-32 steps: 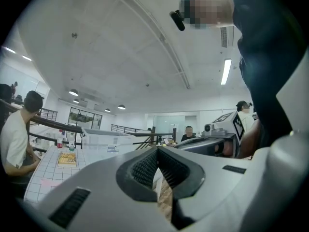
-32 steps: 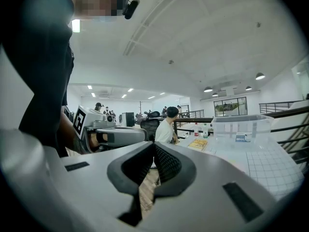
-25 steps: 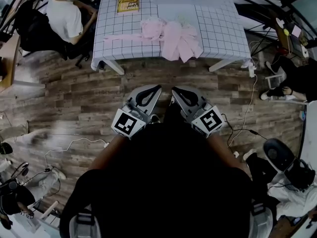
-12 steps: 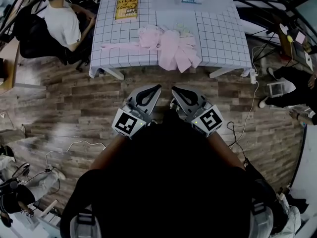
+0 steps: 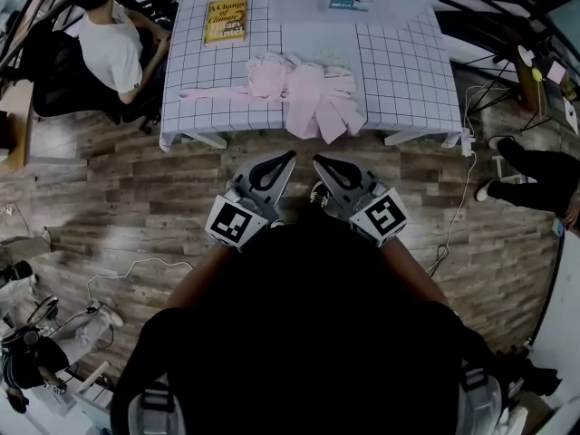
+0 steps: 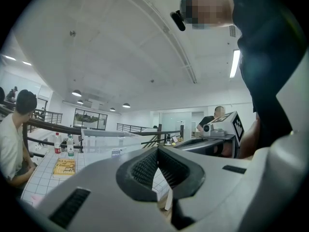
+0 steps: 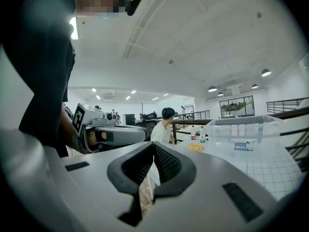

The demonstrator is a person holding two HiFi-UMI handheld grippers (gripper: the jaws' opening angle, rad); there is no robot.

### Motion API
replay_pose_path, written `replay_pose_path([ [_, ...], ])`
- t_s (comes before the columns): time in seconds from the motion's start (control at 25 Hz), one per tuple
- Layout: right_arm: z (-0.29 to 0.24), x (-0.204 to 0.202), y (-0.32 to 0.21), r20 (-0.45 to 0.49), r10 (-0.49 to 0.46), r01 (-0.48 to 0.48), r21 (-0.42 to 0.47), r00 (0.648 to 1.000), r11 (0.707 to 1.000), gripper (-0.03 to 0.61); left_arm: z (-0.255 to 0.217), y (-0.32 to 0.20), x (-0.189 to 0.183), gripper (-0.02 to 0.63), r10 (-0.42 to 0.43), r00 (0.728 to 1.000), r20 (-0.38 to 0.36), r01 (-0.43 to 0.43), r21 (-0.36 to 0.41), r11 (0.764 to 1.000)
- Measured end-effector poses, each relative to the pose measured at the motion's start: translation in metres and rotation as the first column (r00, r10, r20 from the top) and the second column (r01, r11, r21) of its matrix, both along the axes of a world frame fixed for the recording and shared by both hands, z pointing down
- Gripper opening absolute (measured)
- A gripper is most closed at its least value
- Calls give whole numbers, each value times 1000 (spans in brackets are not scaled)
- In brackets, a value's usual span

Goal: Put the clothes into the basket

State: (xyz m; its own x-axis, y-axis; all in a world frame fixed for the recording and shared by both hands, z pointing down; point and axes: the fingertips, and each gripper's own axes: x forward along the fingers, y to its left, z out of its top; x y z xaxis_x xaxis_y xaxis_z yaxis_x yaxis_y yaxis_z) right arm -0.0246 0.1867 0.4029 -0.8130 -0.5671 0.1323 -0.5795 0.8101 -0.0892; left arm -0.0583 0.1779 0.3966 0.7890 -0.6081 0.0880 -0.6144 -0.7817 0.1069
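Wearer's top (image 5: pixel 299 333) black; left tool (image 5: pixel 290 156) and right tool (image 5: pixel 316 160) grey, black pads (image 5: pixel 268 178), white marker cubes (image 5: pixel 228 224).

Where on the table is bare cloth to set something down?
Bare: the right side of the checked tablecloth, between the pink clothes and the table's right edge; also a smaller patch at left, between the yellow book and the pink sleeve. Crowded: the middle front, where the clothes hang over the edge, and the far side with the clear basket.
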Motion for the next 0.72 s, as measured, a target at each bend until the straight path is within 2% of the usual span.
replay_pose_path([
  [0.72, 7, 52, -59, 1, -96, 96, -3, 995, 995, 15, 3, -53, 55, 3, -66, 997, 25, 67, -18, 998],
])
